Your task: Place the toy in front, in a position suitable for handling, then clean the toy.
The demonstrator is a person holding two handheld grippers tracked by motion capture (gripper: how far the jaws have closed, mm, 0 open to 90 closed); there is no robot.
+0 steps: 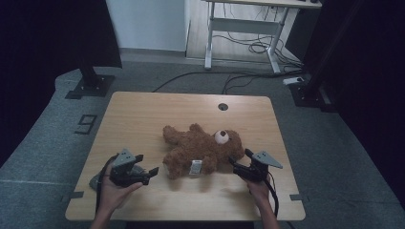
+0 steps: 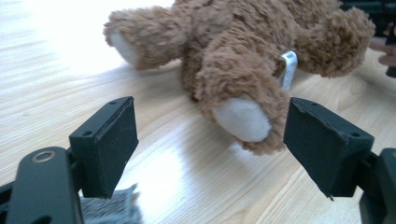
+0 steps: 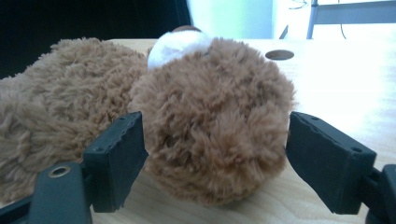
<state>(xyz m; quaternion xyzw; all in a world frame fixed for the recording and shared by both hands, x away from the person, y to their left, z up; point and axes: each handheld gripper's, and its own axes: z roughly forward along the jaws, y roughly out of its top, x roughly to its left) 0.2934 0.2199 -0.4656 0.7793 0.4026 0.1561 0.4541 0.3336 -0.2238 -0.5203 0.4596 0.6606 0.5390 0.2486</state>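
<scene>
A brown plush teddy bear (image 1: pixel 203 150) is seen lying mid-table. The left gripper (image 1: pixel 152 172) is held spread beside its foot; the right gripper (image 1: pixel 234 164), also spread, flanks its rounded limb.

One brown teddy bear (image 1: pixel 203 151) on one wooden table (image 1: pixel 143 119) — with one white tag (image 1: pixel 196 167) at its side and one white muzzle (image 1: pixel 220 137). Two white-soled feet in the left gripper view, one near (image 2: pixel 240 119), one farther back (image 2: pixel 122 46). Two handheld grippers — left gripper (image 1: pixel 152 172), right gripper (image 1: pixel 234 164) — each with two black jaws. One round hole (image 1: pixel 223 106) in the tabletop. One grey cloth (image 1: pixel 98 181) under the left hand (image 1: pixel 114 191). One white desk frame (image 1: pixel 243 28) behind.
</scene>
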